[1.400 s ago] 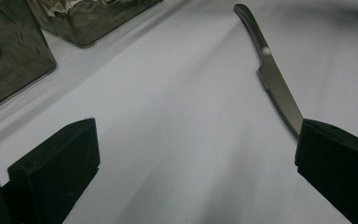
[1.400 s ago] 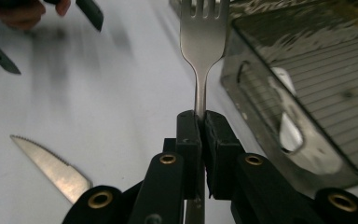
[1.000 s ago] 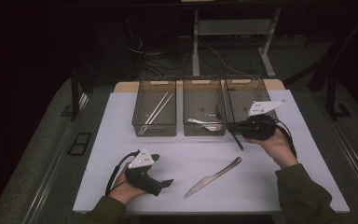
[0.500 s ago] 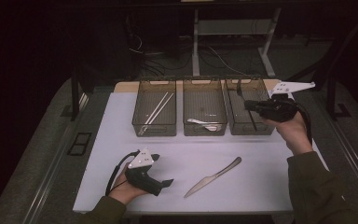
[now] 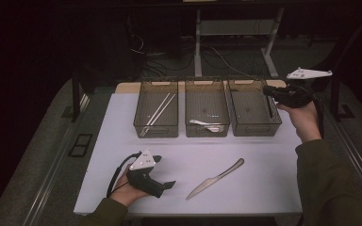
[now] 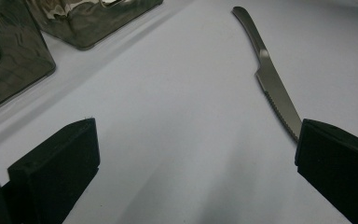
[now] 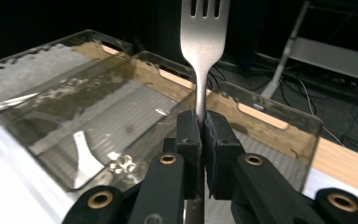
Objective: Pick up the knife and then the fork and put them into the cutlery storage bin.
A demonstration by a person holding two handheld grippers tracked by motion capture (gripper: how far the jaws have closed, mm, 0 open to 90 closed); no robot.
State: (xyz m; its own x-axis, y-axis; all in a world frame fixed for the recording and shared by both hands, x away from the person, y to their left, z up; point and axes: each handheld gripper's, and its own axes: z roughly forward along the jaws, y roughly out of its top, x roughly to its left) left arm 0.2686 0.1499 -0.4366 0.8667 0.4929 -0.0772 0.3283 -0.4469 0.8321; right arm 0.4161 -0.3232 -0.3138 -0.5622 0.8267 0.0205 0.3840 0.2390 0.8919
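Observation:
My right gripper [image 5: 269, 92] is shut on a silver fork [image 5: 268, 107] and holds it over the right-hand clear bin [image 5: 254, 129]. In the right gripper view the pads [image 7: 189, 128] pinch the fork's handle [image 7: 204, 28], tines upward, with the bins below. My left gripper [image 5: 164, 172] rests low at the front left of the white mat, open and pointing right. A table knife [image 5: 215, 178] lies just right of it. In the left gripper view the jaws stand wide apart, and the knife [image 6: 270, 79] has its blade tip beside the right jaw.
Three clear bins stand in a row at the back of the white mat [image 5: 264, 188]. The left bin [image 5: 156, 127] holds chopsticks [image 5: 159, 109], the middle bin [image 5: 206, 132] a white spoon [image 5: 205, 125]. Dark floor, cables and a table frame lie beyond.
My right gripper has carried the fork up and to the right, from in front of the bins to over the right bin's far end. The left gripper and the knife have not moved.

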